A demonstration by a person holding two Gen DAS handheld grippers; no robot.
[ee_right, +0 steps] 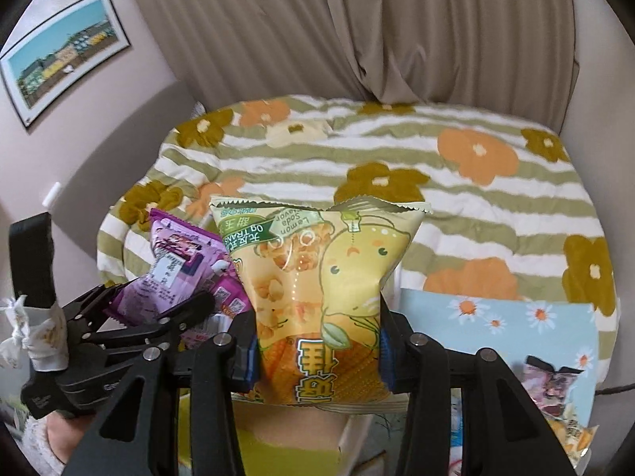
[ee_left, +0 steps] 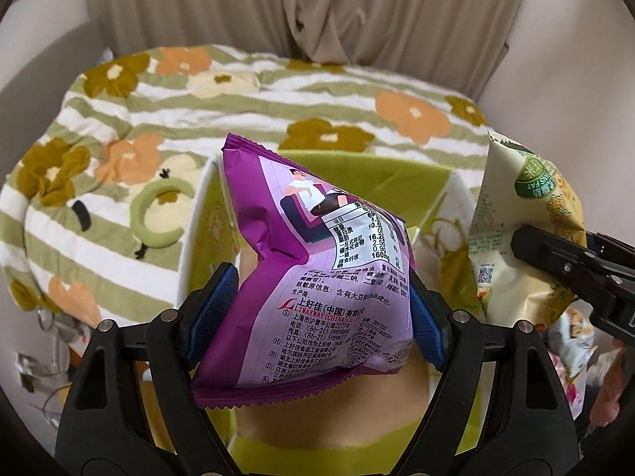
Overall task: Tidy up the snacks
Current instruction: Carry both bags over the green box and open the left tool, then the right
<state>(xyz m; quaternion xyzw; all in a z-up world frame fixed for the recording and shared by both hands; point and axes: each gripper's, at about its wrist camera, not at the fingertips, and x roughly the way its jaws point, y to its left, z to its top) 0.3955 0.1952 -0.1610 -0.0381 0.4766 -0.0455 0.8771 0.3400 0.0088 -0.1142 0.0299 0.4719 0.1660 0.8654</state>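
Observation:
My left gripper (ee_left: pixel 321 309) is shut on a purple snack bag (ee_left: pixel 317 277) and holds it above an open green box (ee_left: pixel 341 162) with white walls. My right gripper (ee_right: pixel 317 341) is shut on a yellow lemon-soda popcorn bag (ee_right: pixel 317 289), held upright. In the left wrist view the yellow bag (ee_left: pixel 524 238) and the right gripper's fingers (ee_left: pixel 555 261) show at the right edge. In the right wrist view the purple bag (ee_right: pixel 178 273) and the left gripper (ee_right: pixel 131 317) show at the left.
A bed with a striped floral quilt (ee_right: pixel 397 150) lies behind, with beige curtains (ee_right: pixel 317 27) beyond. A blue daisy-print box (ee_right: pixel 516 325) at the right holds more snack packs (ee_right: pixel 551 388). A framed picture (ee_right: pixel 59 63) hangs on the left wall.

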